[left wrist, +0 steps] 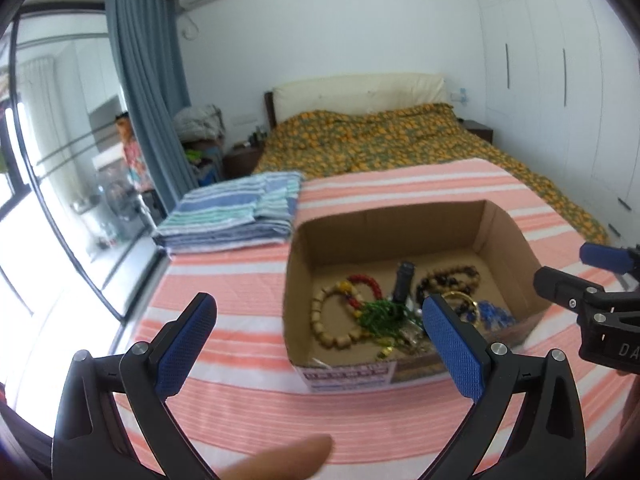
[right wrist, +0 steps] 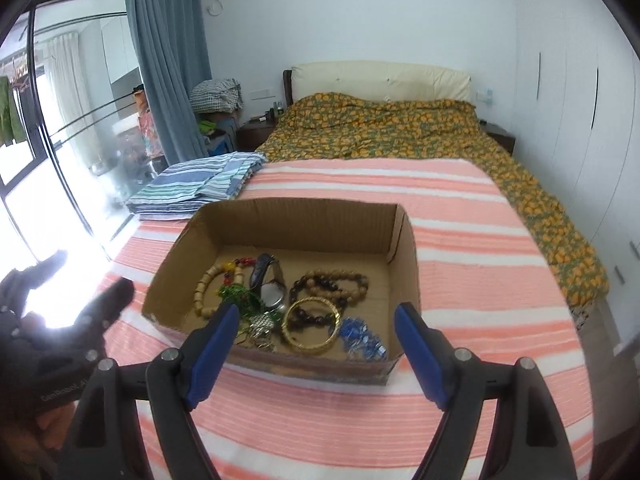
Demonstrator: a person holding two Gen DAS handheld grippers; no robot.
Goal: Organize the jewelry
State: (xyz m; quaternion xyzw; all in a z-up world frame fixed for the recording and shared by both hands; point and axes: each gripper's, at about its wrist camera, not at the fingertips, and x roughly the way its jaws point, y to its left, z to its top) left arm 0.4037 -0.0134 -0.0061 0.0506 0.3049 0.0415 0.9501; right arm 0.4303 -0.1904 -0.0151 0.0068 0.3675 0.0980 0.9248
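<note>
The jewelry (right wrist: 280,304) is seen tangled in the box (right wrist: 280,216). Nothing appears sorted yet. Both tools (left wrist: 320,332) (right wrist: 316,344) are held wide, empty.

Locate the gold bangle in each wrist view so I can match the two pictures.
Left wrist: gold bangle near the box's right front, mostly hidden behind a gripper finger.
Right wrist: gold bangle fully visible, front centre-right of the box floor.
Shared landmark: the blue bead piece beside it, to its right.
</note>
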